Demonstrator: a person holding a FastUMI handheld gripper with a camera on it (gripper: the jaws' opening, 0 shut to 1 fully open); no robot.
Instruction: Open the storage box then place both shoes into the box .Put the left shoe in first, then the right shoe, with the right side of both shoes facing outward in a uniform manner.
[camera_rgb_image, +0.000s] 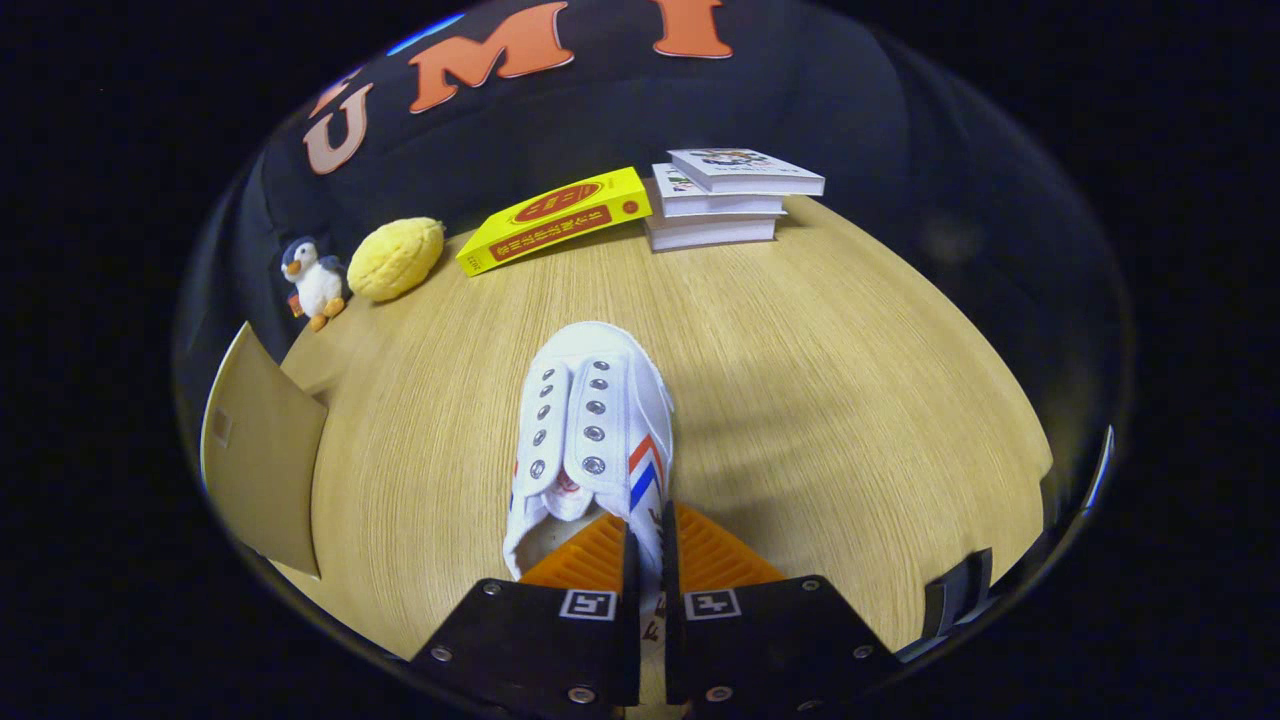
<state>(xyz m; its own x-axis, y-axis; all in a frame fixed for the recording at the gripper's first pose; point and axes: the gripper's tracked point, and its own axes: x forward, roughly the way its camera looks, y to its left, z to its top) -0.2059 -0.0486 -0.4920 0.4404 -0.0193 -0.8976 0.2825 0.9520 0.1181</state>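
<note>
Gripper (648, 545) clamps tight on the white shoe's (590, 420) right side wall, toe pointing away over the wooden table (820, 400) toward the book stack (725, 195).

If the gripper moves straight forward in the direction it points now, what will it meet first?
The gripper is already shut on the white shoe's side wall, so the shoe travels with it. Beyond its toe the table looks free up to the yellow box, though depth is unclear.

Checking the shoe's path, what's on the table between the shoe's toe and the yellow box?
Nothing: bare wooden table between white shoe, clamped in the gripper, and yellow box, gripper view.
</note>
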